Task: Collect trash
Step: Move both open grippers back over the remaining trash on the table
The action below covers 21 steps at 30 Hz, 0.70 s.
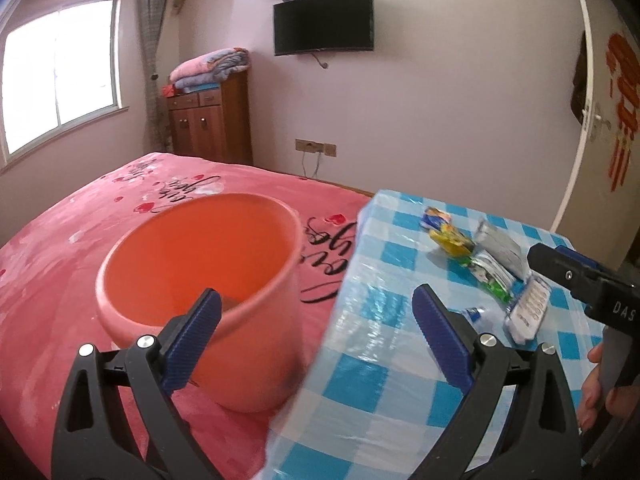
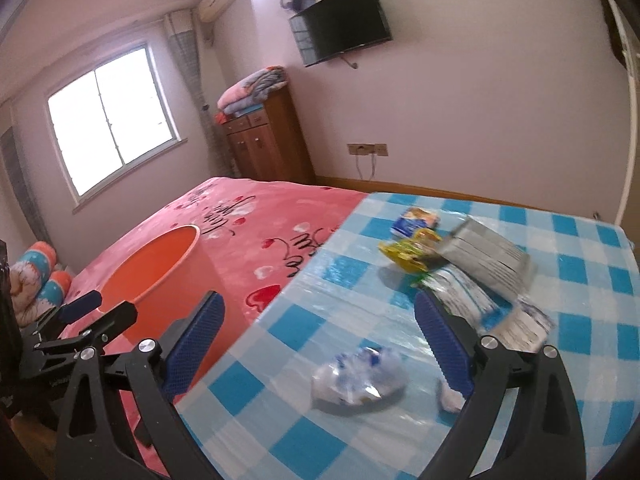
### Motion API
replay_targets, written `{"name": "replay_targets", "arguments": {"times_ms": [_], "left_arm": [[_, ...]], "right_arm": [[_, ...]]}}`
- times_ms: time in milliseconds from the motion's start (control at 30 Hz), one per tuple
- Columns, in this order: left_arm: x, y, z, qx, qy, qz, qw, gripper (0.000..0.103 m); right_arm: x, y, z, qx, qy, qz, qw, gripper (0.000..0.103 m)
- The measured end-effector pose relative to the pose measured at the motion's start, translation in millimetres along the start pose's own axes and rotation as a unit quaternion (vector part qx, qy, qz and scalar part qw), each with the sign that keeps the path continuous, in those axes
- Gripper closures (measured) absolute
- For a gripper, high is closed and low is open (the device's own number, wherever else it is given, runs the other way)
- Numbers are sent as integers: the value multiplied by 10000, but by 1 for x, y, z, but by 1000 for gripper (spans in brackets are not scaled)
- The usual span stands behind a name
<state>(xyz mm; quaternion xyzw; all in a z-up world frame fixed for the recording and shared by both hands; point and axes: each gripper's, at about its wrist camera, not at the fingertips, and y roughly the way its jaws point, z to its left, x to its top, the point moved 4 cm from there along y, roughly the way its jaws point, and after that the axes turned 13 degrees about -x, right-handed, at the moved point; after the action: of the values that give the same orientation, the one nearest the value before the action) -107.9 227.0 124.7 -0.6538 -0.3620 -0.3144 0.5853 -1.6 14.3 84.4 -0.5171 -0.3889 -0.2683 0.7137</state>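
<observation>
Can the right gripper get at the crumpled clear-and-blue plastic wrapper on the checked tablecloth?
Probably yes: the right gripper is open and empty, the crumpled wrapper lies just ahead between its fingers, and nothing covers it.

Bucket [image 1: 200, 280] on bed [image 1: 80, 220], left of wrappers [image 1: 472, 256] on table [image 1: 380, 380].

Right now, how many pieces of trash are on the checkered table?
6, maybe more hidden: blue wrapper farthest, yellow wrapper beside it, grey box, green-white packet under the box, blister pack to the right, crumpled clear bag nearest.
</observation>
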Motion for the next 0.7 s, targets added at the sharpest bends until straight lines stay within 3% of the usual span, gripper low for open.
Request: {"name": "replay_targets", "arguments": {"times_ms": [467, 700], "left_arm": [[-20, 22, -76, 276, 989, 199, 9945, 7], [-32, 34, -117, 771, 1764, 234, 9810, 7]], "right_arm": [[-23, -18, -69, -373, 489, -25, 9981, 8], [-35, -24, -108, -452, 898, 0, 9949, 8]]}}
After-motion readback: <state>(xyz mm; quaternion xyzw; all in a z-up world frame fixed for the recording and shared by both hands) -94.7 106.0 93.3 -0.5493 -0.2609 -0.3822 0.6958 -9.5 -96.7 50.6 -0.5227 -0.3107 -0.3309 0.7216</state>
